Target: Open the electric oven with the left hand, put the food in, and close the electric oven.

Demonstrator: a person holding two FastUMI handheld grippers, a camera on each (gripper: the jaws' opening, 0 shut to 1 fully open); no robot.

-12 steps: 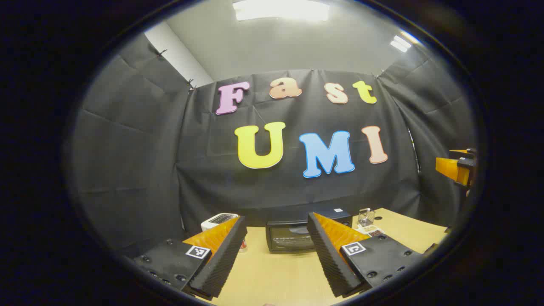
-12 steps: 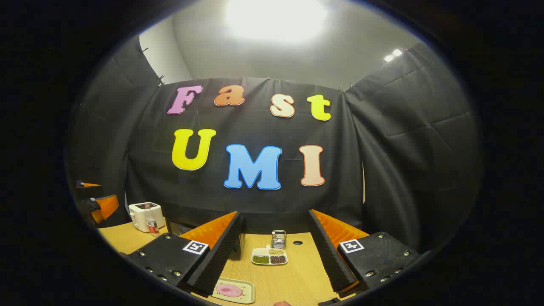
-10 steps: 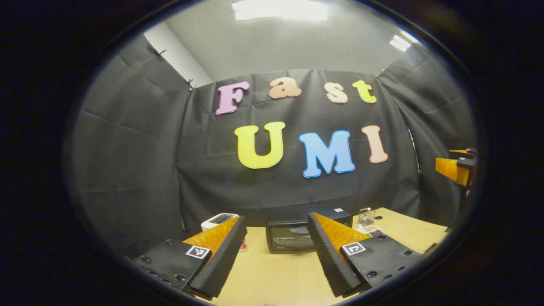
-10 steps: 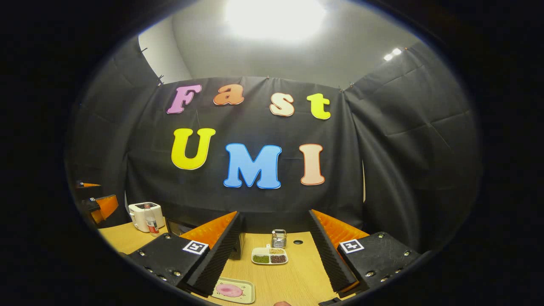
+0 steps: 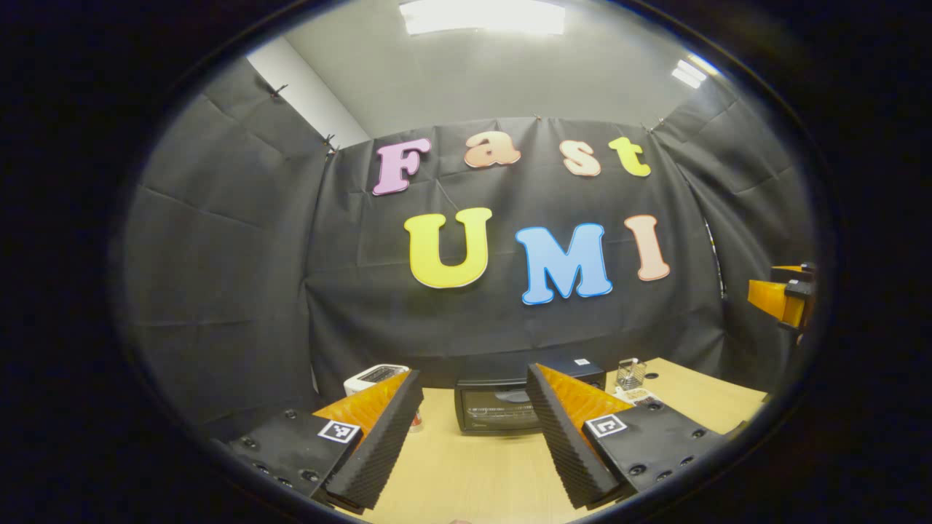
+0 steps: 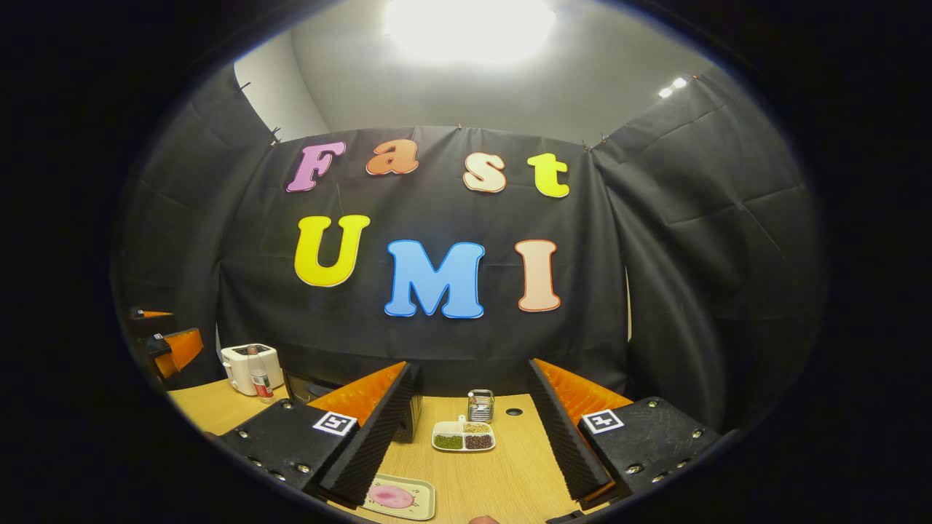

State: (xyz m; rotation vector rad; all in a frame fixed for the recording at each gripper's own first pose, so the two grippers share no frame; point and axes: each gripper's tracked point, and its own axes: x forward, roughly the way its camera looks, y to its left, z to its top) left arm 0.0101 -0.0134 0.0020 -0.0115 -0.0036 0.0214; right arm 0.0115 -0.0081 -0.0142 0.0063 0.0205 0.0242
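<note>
The left tongs [image 5: 473, 429] are held spread wide above the light wooden counter [image 5: 473, 473], with nothing between the fingers. Beyond the gap between the fingers, well apart from the tips, a small black electric oven with a glass door [image 5: 499, 407] is seen standing on the counter with its door closed. A white toaster [image 5: 373, 376] is seen behind the left finger, and a small wire basket [image 5: 630, 372] beyond the right finger. The right tongs [image 5: 783, 300] are seen far off at the right edge of the left gripper view.

In the right gripper view, the right tongs [image 6: 470, 429] are likewise held spread wide, gripping nothing. A pale rectangular tray carrying a pink round piece of food [image 6: 395, 497] is found on the counter just in front of the left finger's tip. Between the fingers, farther off, a white divided dish of grains [image 6: 464, 437] and the wire basket are noted. The oven's side is partly hidden behind the left finger.
</note>
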